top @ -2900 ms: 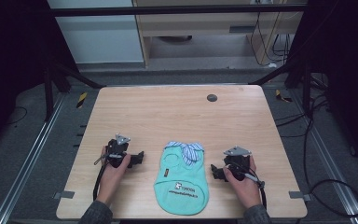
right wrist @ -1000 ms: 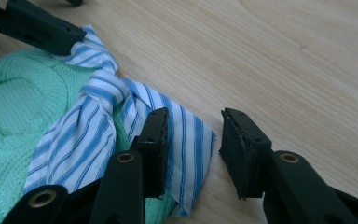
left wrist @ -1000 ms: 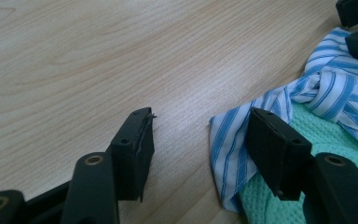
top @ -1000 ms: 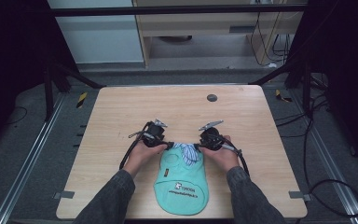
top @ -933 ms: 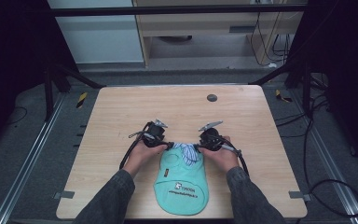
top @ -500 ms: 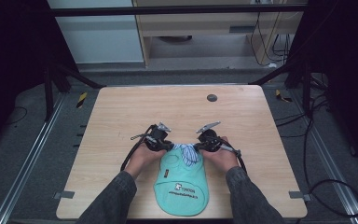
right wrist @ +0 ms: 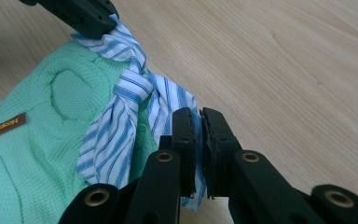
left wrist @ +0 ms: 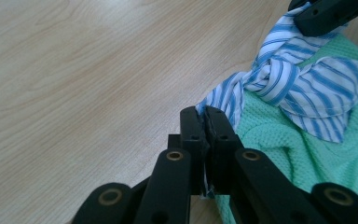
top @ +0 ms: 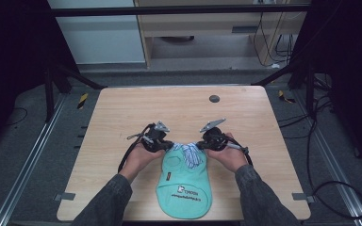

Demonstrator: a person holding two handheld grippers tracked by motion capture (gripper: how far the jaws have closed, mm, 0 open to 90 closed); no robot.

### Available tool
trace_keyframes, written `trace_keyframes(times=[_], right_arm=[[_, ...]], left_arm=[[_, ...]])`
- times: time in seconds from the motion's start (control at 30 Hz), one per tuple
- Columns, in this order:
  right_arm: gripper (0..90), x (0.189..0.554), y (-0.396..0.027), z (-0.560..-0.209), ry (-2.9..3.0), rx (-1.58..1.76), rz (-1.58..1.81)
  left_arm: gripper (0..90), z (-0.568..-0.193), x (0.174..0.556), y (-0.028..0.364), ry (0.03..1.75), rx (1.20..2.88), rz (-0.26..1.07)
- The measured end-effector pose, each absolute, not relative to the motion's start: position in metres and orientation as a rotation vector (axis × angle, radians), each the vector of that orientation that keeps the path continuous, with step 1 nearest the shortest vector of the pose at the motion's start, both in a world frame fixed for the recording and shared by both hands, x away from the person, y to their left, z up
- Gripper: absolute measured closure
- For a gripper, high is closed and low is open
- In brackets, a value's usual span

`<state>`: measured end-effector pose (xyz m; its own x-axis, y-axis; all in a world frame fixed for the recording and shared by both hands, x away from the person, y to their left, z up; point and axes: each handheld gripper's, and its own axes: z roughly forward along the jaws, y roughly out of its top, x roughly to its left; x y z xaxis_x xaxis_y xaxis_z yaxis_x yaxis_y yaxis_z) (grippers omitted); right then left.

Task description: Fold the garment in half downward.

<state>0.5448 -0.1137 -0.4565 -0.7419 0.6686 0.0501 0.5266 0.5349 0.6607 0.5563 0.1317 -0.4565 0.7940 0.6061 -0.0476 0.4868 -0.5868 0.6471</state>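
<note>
Wooden table (top: 122, 117) | green garment (top: 184, 186) at near edge | left gripper (left wrist: 205, 122), right gripper (right wrist: 198, 122): jaws just closed, pinching striped collar (top: 188, 153) ends either side of garment's top

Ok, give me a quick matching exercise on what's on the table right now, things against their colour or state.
Things:
1. left hand-held gripper
2. knitted garment
3. striped collar
4. table

Matches:
A. mint green
B. pale wood
C. blue and white, knotted
D. shut on collar's edge

Pairs: 1-D, 2-A, 3-C, 4-B
</note>
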Motion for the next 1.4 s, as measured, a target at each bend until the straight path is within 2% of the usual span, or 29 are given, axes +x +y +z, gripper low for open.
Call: trace_keyframes(times=[0.83,1.4], right_arm=[[84.7,0.555,-0.11,-0.406,2.554,0.858,0.943],[84.7,0.559,-0.105,-0.392,2.538,0.825,0.935]], left_arm=[[87.5,-0.408,0.566,0.132,0.729,2.319,0.304],[87.4,-0.395,0.568,0.134,0.732,2.299,0.339]])
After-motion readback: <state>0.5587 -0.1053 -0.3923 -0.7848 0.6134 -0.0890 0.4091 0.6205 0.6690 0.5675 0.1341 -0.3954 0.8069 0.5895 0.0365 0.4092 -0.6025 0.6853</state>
